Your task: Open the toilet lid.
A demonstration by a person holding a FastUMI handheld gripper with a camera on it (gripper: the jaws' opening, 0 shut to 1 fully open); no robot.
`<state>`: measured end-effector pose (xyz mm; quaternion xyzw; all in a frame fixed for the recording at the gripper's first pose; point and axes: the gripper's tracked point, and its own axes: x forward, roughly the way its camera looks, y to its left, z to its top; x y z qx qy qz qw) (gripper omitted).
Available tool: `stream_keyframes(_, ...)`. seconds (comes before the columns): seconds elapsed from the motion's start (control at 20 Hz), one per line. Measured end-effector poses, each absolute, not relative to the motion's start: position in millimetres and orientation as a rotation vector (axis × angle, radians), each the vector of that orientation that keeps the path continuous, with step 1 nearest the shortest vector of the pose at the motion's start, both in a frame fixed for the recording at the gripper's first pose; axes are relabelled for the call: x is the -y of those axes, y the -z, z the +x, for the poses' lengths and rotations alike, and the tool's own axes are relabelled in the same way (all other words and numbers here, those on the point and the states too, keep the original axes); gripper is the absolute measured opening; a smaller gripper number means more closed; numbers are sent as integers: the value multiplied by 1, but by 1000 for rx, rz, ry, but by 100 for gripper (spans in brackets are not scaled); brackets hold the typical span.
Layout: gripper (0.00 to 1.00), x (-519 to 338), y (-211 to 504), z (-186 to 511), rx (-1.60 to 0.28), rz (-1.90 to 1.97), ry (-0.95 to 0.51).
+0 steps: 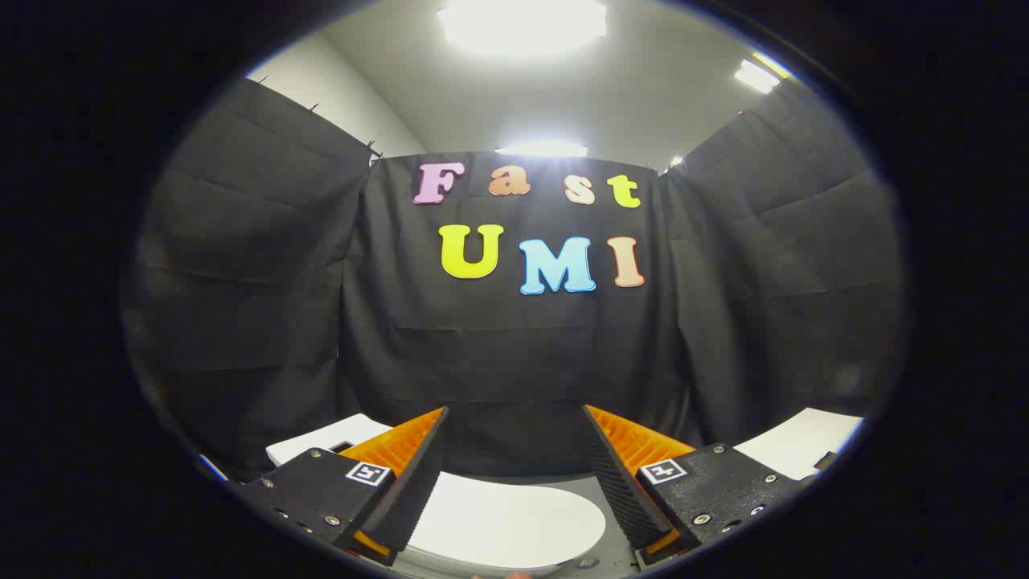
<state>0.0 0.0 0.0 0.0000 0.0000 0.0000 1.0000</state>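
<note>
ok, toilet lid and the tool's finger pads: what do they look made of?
Toilet lid: smooth glossy white, likely moulded plastic, though the sheen alone can't rule out ceramic. Tool is open above the lid, touching nothing; its fingers look like ribbed matte black rubber or plastic on orange ridged plastic, possibly printed.

Staged test booth inside a larger room, not a real bathroom: black cloth walls (514,354) pinned up on 3 sides, white ceiling w/ panel lights (522,20) above, toilet (506,523) below.

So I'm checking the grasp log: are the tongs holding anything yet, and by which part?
Nothing is held. The tongs are open with an empty gap, and the closed toilet lid lies below and between them, untouched.
</note>
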Motion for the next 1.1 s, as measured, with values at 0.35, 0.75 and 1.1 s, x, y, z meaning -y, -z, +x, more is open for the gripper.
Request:
stream_keyframes(0.35,97,26,10,2,-16,38,36)
stream_keyframes(0.75,97,23,14,3,4,2,7)
stream_keyframes(1.1,97,38,35,9,-38,11,33)
